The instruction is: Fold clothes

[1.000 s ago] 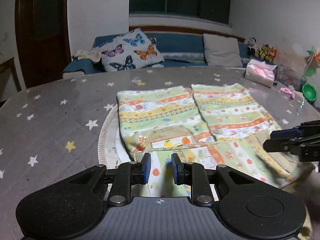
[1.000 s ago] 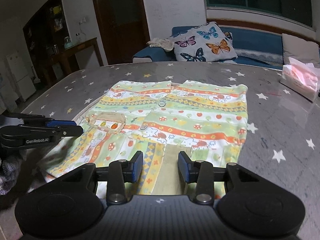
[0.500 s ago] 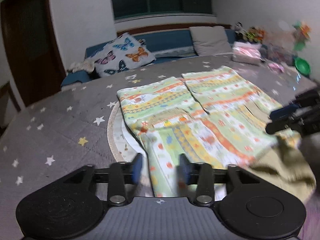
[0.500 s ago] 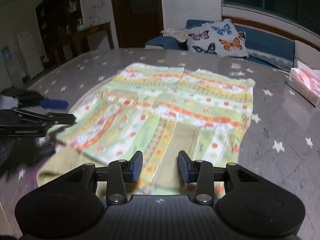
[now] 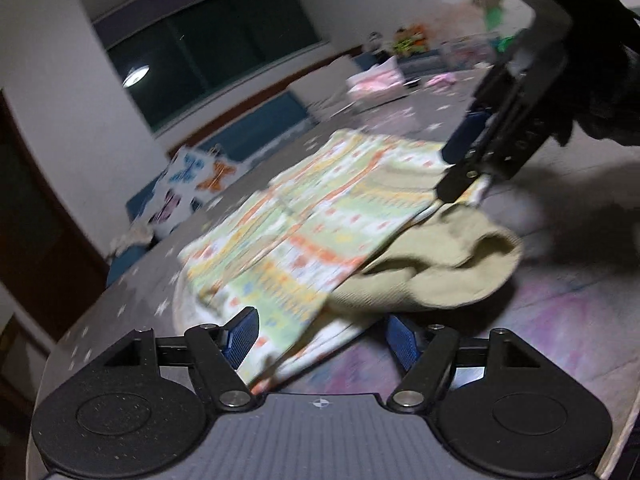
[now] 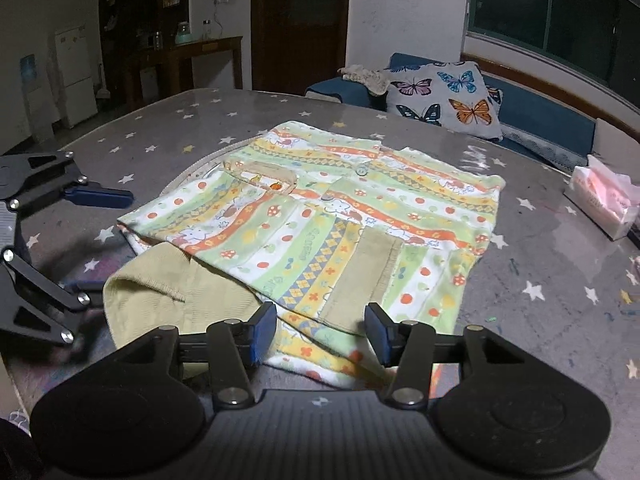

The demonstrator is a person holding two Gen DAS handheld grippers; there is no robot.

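A child's striped green, orange and yellow shirt (image 6: 328, 220) lies on the grey star-patterned table, its sleeves folded inward. A beige ribbed cuff (image 6: 160, 292) bulges at its near left corner; the blurred left wrist view shows it too (image 5: 440, 264). My left gripper (image 5: 322, 342) is open, its blue pads either side of the shirt's near corner. My right gripper (image 6: 320, 334) is open and empty over the shirt's near hem. The right gripper shows in the left wrist view (image 5: 472, 160), the left gripper in the right wrist view (image 6: 80, 240).
A pink tissue pack (image 6: 604, 200) sits at the table's right edge. A blue sofa with a butterfly cushion (image 6: 444, 96) stands behind the table. Toys (image 5: 408, 40) lie at the far side. The table's near edge (image 6: 12, 384) is close on the left.
Both grippers have opened wider. The left gripper swung and tilted to the shirt's left corner. The beige cuff now lies bunched at the near left corner.
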